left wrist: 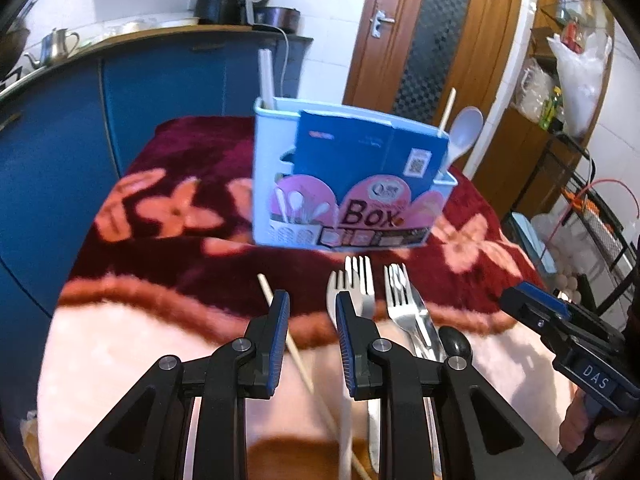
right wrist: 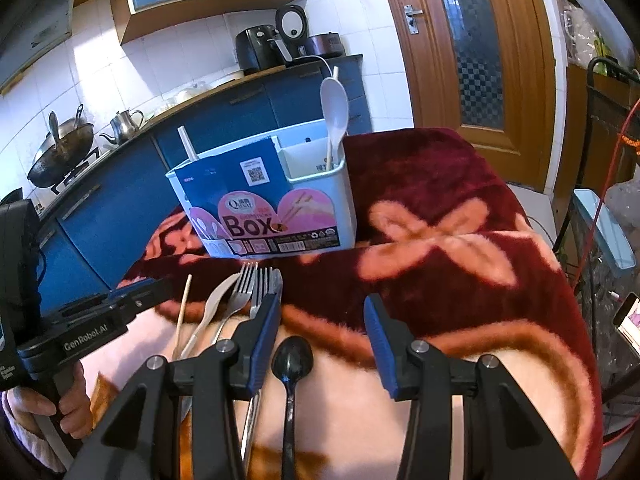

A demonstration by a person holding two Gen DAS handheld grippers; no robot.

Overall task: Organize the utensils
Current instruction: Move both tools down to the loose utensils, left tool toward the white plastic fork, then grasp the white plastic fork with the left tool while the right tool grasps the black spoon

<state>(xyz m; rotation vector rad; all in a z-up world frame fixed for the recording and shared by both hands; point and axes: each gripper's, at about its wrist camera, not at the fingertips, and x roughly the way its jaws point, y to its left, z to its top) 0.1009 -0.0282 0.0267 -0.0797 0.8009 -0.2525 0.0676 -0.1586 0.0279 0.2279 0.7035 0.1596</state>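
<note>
In the left wrist view the utensil box and the floral blanket are smeared by blur, so the small print under "Box" cannot be read. The left gripper's fingers cover the white plastic fork and part of the loose chopstick, whose lower end leaves the frame. In the right wrist view the black spoon handle runs off the bottom edge, and the metal forks disappear behind the right gripper's finger.
</note>
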